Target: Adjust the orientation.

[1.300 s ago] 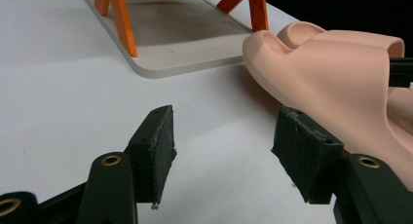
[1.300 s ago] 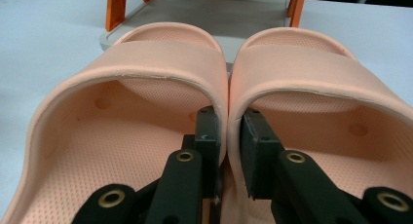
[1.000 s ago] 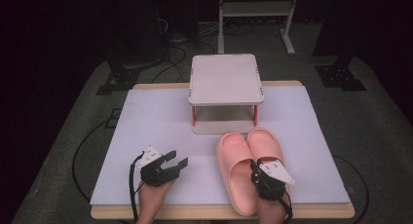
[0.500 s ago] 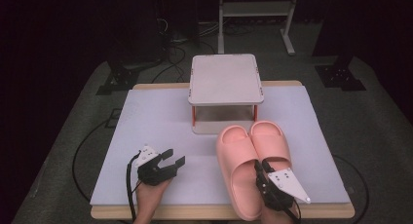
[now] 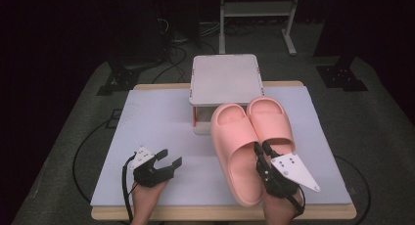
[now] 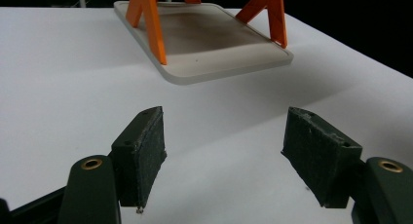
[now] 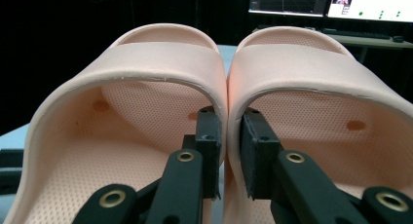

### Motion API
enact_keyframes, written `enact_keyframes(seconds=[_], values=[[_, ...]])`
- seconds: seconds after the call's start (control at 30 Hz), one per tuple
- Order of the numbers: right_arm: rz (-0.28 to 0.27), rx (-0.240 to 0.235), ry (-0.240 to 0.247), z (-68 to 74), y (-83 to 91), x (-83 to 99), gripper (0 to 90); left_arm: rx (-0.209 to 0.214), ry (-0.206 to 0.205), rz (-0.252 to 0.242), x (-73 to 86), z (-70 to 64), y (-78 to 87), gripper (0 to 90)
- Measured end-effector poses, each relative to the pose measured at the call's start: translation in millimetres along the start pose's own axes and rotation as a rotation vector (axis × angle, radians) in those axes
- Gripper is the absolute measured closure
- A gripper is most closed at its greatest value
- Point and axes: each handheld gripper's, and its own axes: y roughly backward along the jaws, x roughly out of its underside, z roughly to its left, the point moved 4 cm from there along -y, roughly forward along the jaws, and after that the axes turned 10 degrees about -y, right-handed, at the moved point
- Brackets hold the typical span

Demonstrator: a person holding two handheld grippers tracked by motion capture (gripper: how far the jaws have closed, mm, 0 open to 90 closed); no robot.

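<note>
The table (image 5: 161,117) is covered by a plain white sheet, with bare wood showing along its near and far edges. No brand, label or writing can be read on anything on it.

At the far middle stands the rack (image 5: 225,80) — a pale, square-topped stand on orange legs. In the left gripper view its lower shelf (image 6: 214,44) lies flat on the sheet, with the orange legs (image 6: 148,19) rising from it.

Just right of the rack are the two pink slippers, side by side and touching along their inner edges, toes pointing far. The left slipper (image 5: 237,151) reaches nearer to the table's near edge; the right slipper (image 5: 271,120) sits a little farther, its toe beside the rack's right corner. In the right gripper view the left slipper (image 7: 122,102) and right slipper (image 7: 336,102) show dotted footbeds, each with a small round mark; no lettering can be made out.

The right gripper (image 5: 260,154), held in a hand at the near right, has its jaws pinching the two inner walls of the slippers together — one jaw inside each slipper, as the right gripper view (image 7: 229,136) shows. Its grey plate points near-right.

The left gripper (image 5: 169,159) is at the near left, well apart from the slippers, over bare sheet. Its jaws are spread wide with nothing between them; in its own view (image 6: 224,151) they point toward the rack.

Behind the slippers in the right gripper view, a screen (image 7: 331,2) glows far off, its content too small to read.
</note>
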Motion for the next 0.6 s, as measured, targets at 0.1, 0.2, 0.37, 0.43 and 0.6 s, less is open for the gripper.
enact_keyframes(seconds=[0.1,0.2,0.37,0.43,0.6], values=[[-0.006,-0.005,0.009,2.7,-7.9,-8.1,79.0,-0.009,0.004,-0.001,1.9,4.0,3.7,30.2],[-0.009,-0.011,0.015,5.2,-17.4,-16.2,79.0,-0.019,0.014,-0.01,2.3,7.4,6.6,30.0],[-0.002,-0.011,0.026,8.6,-35.5,-28.1,79.1,-0.021,0.014,-0.01,1.8,8.5,8.8,29.7],[-0.005,-0.008,0.027,9.7,-42.9,-32.8,79.1,-0.022,0.011,-0.012,1.8,9.3,9.6,29.6],[-0.017,0.0,0.024,11.0,-63.3,-45.0,79.3,-0.024,0.009,-0.011,2.5,9.9,10.8,29.4]])
